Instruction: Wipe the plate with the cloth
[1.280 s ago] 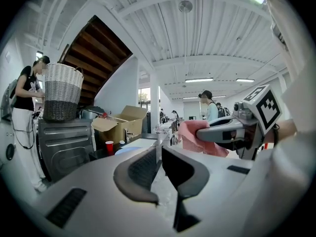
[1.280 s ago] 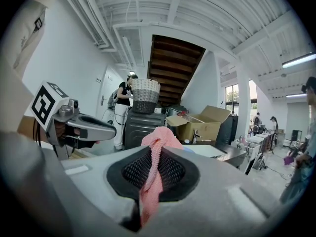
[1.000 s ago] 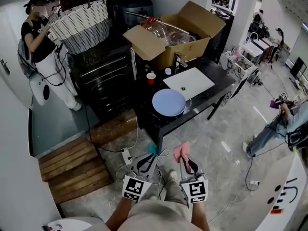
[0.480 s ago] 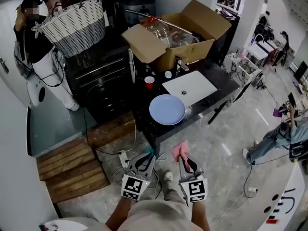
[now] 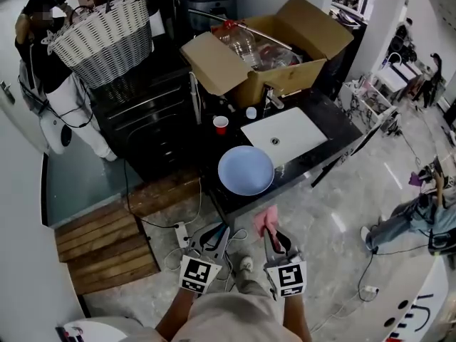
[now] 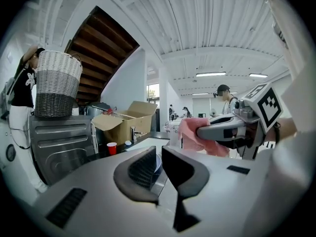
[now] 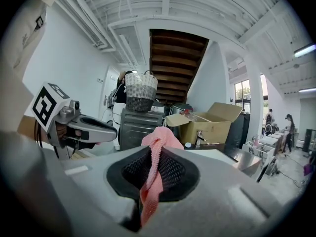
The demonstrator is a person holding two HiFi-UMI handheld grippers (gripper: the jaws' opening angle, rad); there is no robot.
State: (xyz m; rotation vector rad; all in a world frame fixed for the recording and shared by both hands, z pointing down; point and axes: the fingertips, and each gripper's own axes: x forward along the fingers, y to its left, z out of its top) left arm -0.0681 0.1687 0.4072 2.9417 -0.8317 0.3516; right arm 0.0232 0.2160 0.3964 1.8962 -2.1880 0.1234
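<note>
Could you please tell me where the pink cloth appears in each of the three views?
Head view: pink cloth low centre, pinched in the right gripper.
Left gripper view: cloth right of centre, in the right gripper.
Right gripper view: cloth dead centre, clamped between the jaws.
Shared landmark: the open cardboard box.
</note>
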